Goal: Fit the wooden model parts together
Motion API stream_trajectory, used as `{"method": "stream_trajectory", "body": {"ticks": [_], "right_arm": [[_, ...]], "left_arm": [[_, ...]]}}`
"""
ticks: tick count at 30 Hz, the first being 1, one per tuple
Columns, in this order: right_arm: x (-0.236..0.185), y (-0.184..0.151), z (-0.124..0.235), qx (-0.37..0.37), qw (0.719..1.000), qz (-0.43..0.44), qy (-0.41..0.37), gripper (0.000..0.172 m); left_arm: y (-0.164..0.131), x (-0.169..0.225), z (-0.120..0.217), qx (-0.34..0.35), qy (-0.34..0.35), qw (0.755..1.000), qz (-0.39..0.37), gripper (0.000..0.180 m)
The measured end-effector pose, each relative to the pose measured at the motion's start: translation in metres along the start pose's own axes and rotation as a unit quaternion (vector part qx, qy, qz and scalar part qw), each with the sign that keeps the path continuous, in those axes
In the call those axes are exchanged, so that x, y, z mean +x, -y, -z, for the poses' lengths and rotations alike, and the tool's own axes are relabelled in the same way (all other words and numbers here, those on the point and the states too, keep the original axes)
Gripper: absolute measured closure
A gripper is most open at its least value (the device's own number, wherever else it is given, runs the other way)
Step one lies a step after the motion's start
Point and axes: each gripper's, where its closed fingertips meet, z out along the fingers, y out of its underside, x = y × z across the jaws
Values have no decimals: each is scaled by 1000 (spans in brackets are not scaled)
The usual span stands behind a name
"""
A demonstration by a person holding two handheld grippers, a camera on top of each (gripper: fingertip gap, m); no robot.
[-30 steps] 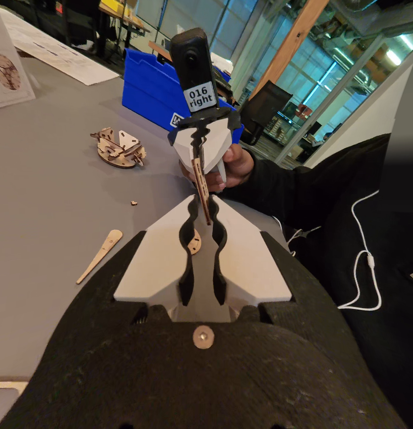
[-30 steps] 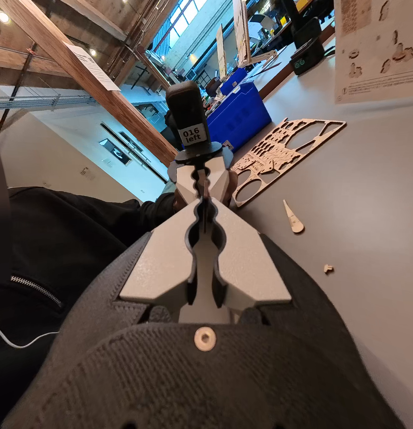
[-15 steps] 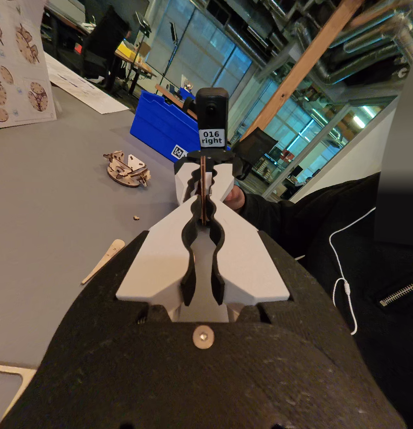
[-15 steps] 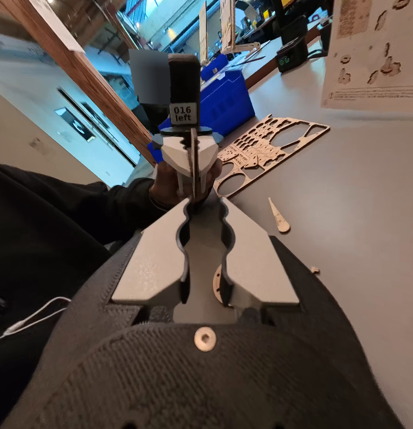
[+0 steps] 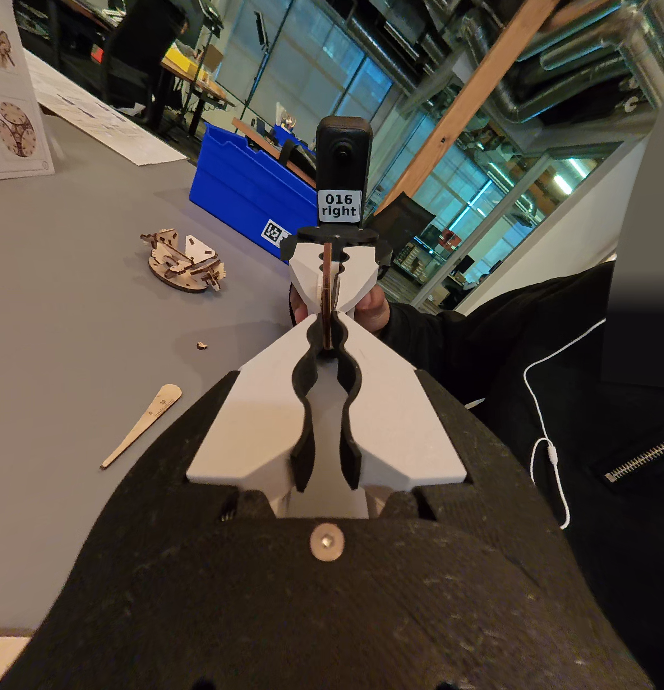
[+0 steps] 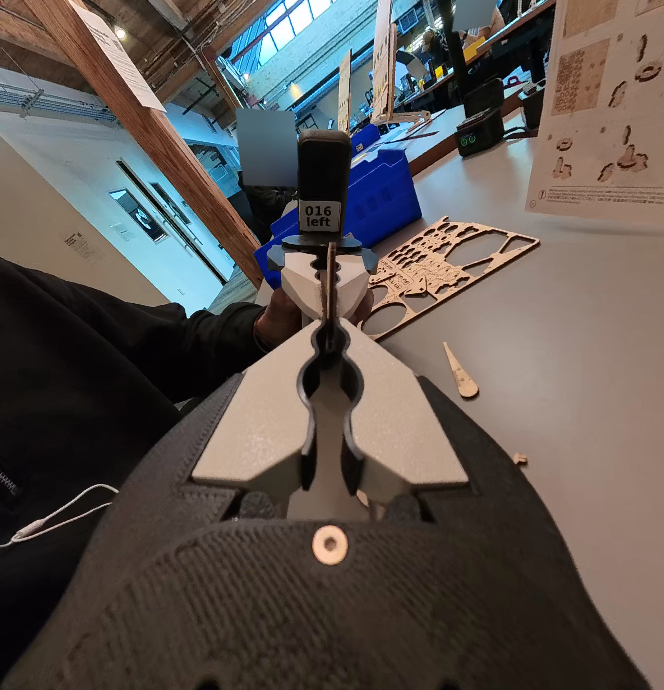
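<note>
Both claws meet tip to tip above the grey tabletop [image 5: 61, 298]. The left claw [image 5: 327, 328] and right claw [image 6: 328, 328] each pinch one thin wooden piece [image 5: 326, 298] edge-on, seemingly to share its weight.

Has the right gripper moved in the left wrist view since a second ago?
Cannot tell: the right gripper shows lower against the blue bin, but the camera itself shifted.

Cool daylight comes through the tall windows [image 5: 323, 74] behind the blue bin [image 5: 244, 186], with ceiling strip lamps [image 5: 564, 185] glowing to its right. The grey bench [image 5: 61, 298] in front of the bin is evenly lit, with soft shadows. Wide-angle distortion bends the beams; picture edges and far background blur slightly.
</note>
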Motion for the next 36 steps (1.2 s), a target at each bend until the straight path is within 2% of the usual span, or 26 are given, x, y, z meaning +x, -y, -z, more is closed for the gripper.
{"method": "stream_trajectory", "body": {"ticks": [4, 7, 11, 15, 22, 31, 35, 36], "right_arm": [[1, 6, 4, 20, 1000, -5, 3, 171], [10, 1, 9, -8, 1000, -11, -12, 164], [12, -4, 7, -27, 999, 7, -24, 164], [11, -5, 6, -29, 999, 14, -25, 166], [8, -5, 5, -28, 999, 11, -14, 158], [5, -13, 3, -59, 998, 14, -13, 170], [-2, -10, 4, -61, 998, 20, -3, 172], [-2, -10, 4, -62, 998, 26, -7, 171]], "left_arm": [[0, -1, 2, -5, 6, 1000, -3, 179], [1, -3, 3, -6, 20, 1000, -5, 179], [3, -6, 5, -4, 33, 999, -4, 179], [3, -7, 6, -8, 46, 999, -12, 179], [0, -10, 5, -16, 55, 998, -14, 179], [-6, -5, -1, -28, 45, 998, -16, 179], [-4, 1, -3, -16, 17, 1000, -13, 179], [-6, 4, -4, -20, 2, 1000, -7, 174]]}}
